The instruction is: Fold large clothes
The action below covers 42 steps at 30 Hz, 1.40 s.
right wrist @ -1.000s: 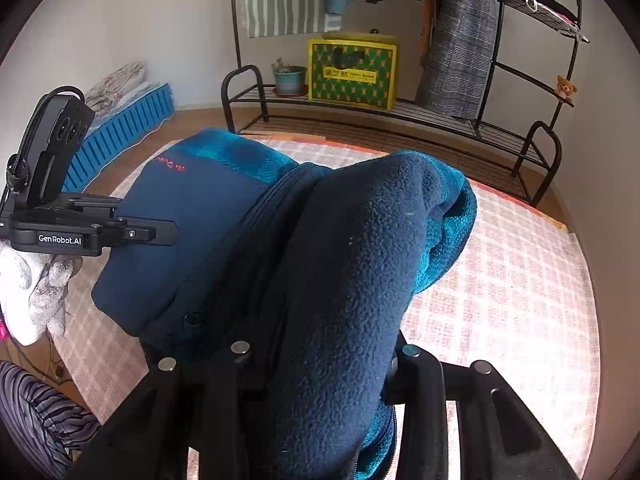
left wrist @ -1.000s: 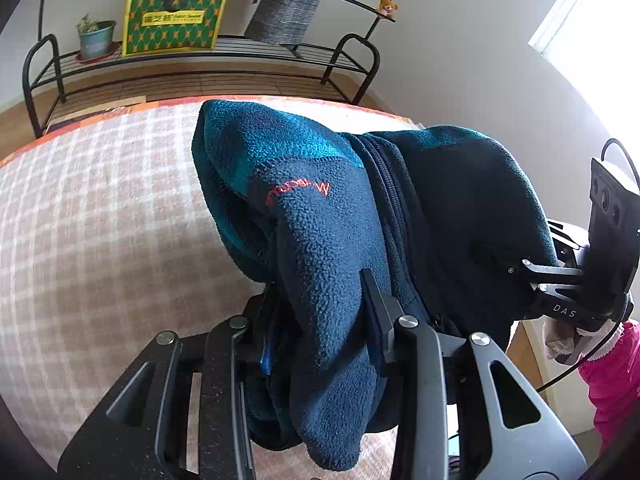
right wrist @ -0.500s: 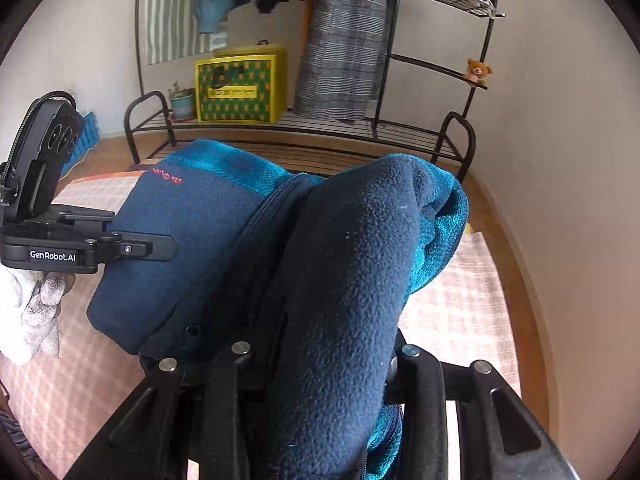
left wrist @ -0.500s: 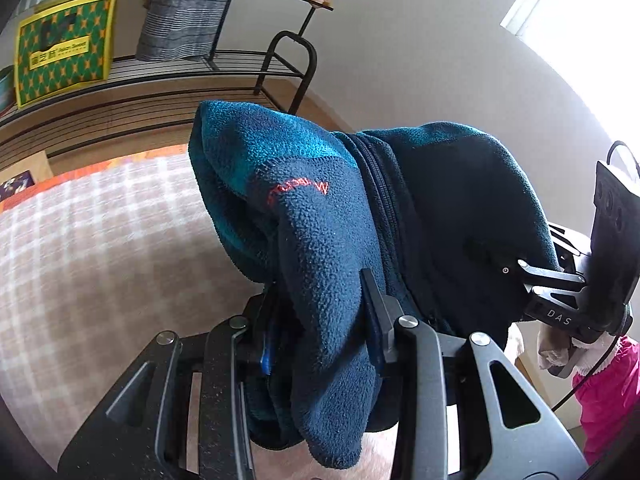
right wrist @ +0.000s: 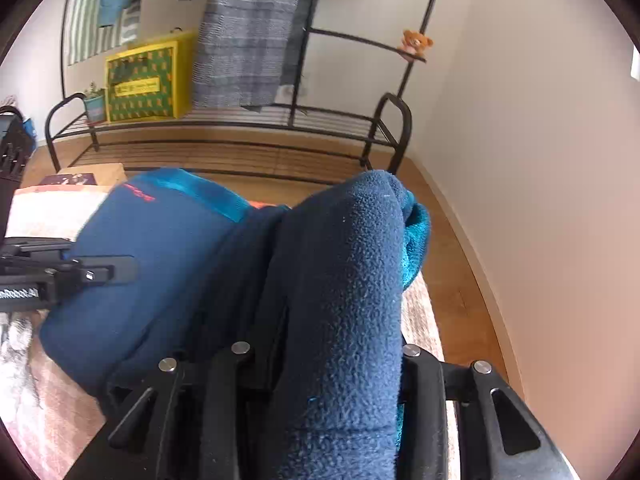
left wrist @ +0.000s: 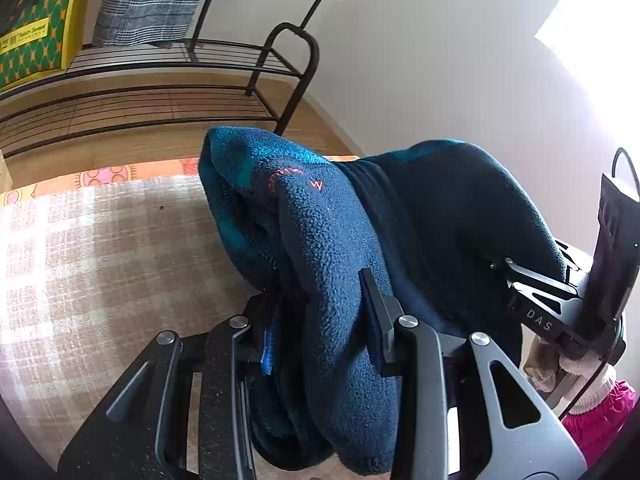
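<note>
A folded navy and teal fleece jacket [left wrist: 328, 248] with a red logo hangs bunched between both grippers, lifted above the checked mat [left wrist: 100, 248]. My left gripper [left wrist: 320, 320] is shut on one end of it, with fleece draped over the fingers. My right gripper [right wrist: 324, 360] is shut on the other end [right wrist: 344, 280], and its fingertips are hidden by fabric. The right gripper also shows in the left wrist view [left wrist: 560, 304] at the jacket's far side. The left gripper shows in the right wrist view [right wrist: 80, 276].
A black metal clothes rack [right wrist: 384, 136] stands behind the mat with a grey plaid garment [right wrist: 248, 32], a yellow-green box [right wrist: 144, 80], a small potted plant [right wrist: 94, 104] and a toy bear [right wrist: 416, 42]. White wall [right wrist: 520, 160] and wood floor [right wrist: 452, 248] lie to the right.
Both grippers have swung to the right with the jacket held between them; the view now faces the rack's right end and the wall. The grips have not changed.
</note>
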Each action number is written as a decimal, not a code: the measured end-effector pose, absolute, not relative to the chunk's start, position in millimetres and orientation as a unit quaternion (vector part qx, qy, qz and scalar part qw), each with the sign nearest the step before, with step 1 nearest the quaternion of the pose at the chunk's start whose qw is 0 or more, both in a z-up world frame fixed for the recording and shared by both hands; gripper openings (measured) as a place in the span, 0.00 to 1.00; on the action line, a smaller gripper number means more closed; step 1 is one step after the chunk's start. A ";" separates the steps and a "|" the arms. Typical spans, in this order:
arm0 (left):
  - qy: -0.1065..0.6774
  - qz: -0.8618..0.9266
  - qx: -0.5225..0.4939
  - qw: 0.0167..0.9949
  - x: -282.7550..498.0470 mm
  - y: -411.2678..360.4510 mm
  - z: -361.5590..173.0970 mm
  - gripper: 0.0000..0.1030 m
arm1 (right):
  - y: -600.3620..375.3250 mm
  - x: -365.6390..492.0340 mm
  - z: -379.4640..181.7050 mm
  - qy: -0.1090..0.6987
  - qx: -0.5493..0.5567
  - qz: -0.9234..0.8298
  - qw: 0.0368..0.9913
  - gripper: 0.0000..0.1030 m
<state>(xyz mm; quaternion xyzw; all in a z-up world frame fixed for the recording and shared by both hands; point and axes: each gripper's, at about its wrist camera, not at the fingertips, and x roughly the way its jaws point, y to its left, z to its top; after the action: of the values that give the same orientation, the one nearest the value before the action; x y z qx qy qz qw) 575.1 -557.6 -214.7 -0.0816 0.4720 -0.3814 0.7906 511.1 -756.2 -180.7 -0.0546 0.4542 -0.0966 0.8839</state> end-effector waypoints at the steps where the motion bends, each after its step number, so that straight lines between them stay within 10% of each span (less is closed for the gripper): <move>1: 0.484 -0.368 -0.076 0.790 579.6 -553.0 -221.8 0.33 | -773.4 512.1 -189.8 0.473 -0.030 -0.117 0.873 0.39; 8: 0.502 -0.351 -0.040 0.789 578.8 -550.0 -233.8 0.38 | -829.1 496.6 -224.2 0.497 0.079 -0.170 0.847 0.60; 42: 0.305 -0.381 0.086 0.869 326.6 -453.4 5.6 0.38 | -687.4 252.5 30.8 0.375 0.058 -0.190 0.905 0.62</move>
<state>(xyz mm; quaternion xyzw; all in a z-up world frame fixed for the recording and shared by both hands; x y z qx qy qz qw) 326.6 -453.4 5.6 0.0856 0.3046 -0.3810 0.8687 252.5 -687.4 30.8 0.0582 0.3752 -0.1900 0.9054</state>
